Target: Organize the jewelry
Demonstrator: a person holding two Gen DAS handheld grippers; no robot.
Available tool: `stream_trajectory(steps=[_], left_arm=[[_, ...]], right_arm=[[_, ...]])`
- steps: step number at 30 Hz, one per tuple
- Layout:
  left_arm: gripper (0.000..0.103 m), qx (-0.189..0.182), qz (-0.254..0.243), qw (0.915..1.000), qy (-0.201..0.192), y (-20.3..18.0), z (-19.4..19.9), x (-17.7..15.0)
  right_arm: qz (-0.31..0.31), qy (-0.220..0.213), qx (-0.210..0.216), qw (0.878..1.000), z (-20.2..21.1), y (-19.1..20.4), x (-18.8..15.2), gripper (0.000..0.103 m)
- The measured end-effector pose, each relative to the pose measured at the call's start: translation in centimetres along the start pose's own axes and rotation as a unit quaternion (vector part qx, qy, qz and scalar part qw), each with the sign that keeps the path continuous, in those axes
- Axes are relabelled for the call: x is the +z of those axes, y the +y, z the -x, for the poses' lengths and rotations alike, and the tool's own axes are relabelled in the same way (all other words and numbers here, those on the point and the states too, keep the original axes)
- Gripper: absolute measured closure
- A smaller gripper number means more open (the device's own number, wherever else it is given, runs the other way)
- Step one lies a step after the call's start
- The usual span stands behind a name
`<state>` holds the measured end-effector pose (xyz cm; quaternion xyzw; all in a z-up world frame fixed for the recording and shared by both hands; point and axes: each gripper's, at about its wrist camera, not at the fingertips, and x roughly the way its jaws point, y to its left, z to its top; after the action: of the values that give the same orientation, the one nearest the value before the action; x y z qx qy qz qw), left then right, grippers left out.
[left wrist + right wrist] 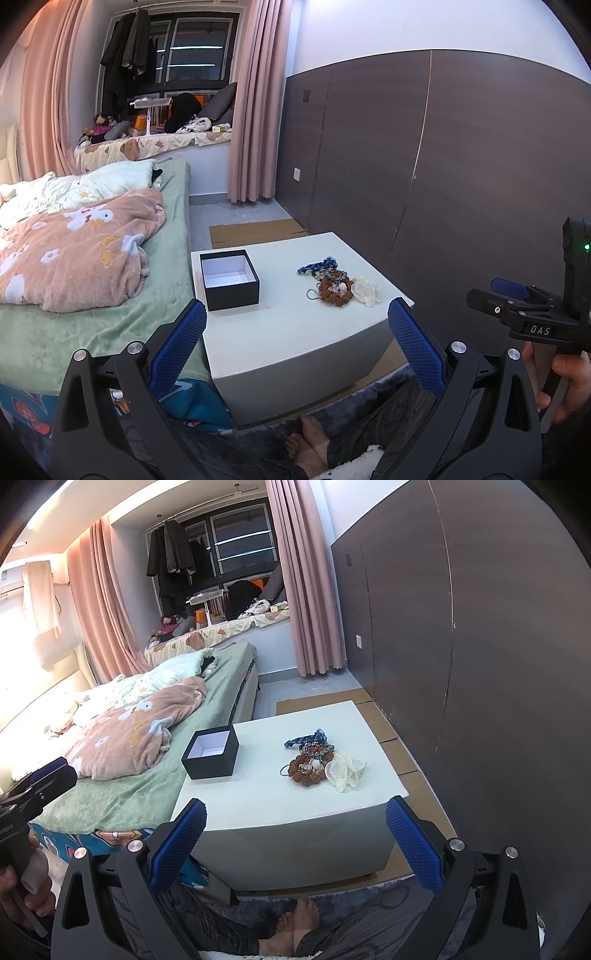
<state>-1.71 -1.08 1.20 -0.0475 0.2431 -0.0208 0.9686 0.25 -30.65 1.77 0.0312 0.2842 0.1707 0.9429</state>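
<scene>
A pile of jewelry [334,285] lies on a white table [288,332]: a blue beaded string [317,265], a brown beaded bracelet [332,291] and a pale shell-like piece [364,290]. An open black box [229,278] with a white inside stands at the table's left. The pile [317,762] and the box [211,753] also show in the right wrist view. My left gripper [297,323] is open and empty, short of the table's near edge. My right gripper [295,821] is open and empty, also short of the table [280,812].
A bed [92,266] with a pink blanket borders the table's left side. A dark wall panel [461,166] runs along the right. Cardboard [255,230] lies on the floor behind the table. The person's bare feet [291,923] rest below the table's near edge.
</scene>
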Motion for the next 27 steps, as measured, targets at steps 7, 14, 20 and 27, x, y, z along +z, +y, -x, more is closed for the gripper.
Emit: stream_trajectory(steps=[7,14,20,27], left_arm=[[0.005,0.0,0.008,1.0,-0.003,0.6,0.3,0.2],[0.005,-0.031,0.017,0.9993,0.006,1.0,-0.6,0.4],[0.005,-0.058,0.024,0.9979,0.017,0.3,-2.9,1.0],[0.005,-0.083,0.026,0.9954,0.04,-0.9,-7.2,1.3]], right_arm=[[0.001,-0.005,-0.001,1.0,0.7,0.0,0.1,0.008],[-0.01,-0.005,0.005,1.0,0.5,-0.6,0.4,0.008],[-0.027,-0.006,-0.001,1.0,0.0,-2.3,0.8,0.008],[-0.061,0.012,-0.001,0.998,-2.5,-6.1,0.5,0.008]])
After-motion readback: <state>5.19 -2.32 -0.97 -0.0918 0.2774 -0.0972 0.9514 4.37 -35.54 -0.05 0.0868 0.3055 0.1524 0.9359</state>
